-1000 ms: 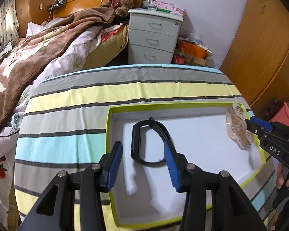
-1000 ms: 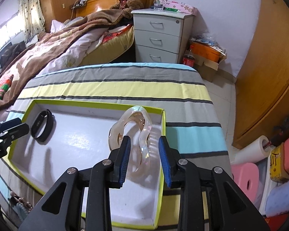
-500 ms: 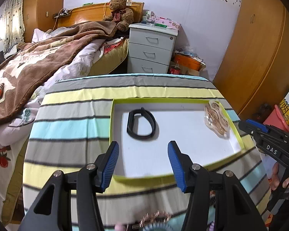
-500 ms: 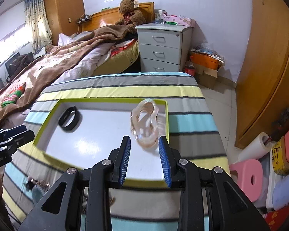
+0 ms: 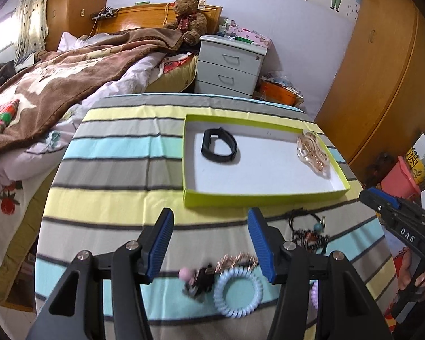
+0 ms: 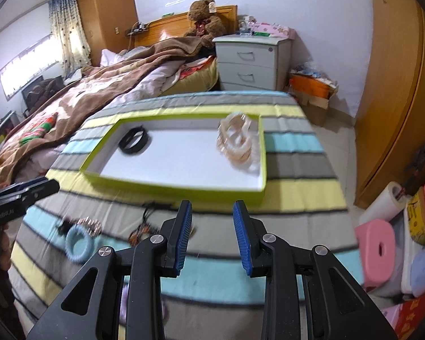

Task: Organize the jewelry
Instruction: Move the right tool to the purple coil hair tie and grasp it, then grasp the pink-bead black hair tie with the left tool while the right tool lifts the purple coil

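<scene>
A striped table (image 5: 113, 198) is sitting mid-frame beside a bed. The tray (image 5: 257, 197) is holding a black band (image 5: 218, 148) and clear clip (image 5: 313, 153); hair ties (image 5: 238, 291) are waiting lower centre. Left gripper (image 5: 209, 245) and right gripper (image 6: 211, 233) are gaping, empty.

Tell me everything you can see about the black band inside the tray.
The black band is a closed loop of matte, rubber-like strap, with a thicker, wider section on one side. It lies flat on the white floor of the green-rimmed tray, in the far left part, clear of the walls. Nothing touches it: the clear hair clip rests at the tray's opposite end, and both grippers are away from it, open.
</scene>
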`<state>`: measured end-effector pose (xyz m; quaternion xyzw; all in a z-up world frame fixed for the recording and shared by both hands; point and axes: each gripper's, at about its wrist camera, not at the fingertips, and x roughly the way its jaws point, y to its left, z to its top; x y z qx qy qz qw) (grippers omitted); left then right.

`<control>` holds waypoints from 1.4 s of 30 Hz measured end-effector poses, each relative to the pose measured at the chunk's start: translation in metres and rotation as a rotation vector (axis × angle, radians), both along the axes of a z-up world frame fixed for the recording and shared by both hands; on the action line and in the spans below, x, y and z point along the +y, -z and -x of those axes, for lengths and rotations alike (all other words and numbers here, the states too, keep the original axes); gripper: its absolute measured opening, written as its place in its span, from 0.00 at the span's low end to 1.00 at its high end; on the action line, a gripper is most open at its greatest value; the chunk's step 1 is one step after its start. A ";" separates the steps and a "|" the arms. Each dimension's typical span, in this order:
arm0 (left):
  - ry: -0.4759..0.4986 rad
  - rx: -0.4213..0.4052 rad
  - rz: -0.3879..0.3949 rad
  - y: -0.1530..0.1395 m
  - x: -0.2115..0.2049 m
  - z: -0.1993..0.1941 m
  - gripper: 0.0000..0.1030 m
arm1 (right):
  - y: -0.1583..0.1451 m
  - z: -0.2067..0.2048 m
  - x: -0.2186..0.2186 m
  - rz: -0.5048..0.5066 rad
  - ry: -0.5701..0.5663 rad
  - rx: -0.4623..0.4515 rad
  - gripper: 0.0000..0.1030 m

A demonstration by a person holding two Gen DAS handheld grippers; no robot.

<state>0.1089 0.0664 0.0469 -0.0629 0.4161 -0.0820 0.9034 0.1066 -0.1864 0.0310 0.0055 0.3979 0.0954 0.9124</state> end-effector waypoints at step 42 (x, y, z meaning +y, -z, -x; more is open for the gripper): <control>-0.060 0.065 0.083 0.042 0.053 0.047 0.60 | 0.058 0.060 0.042 0.115 -0.225 0.048 0.11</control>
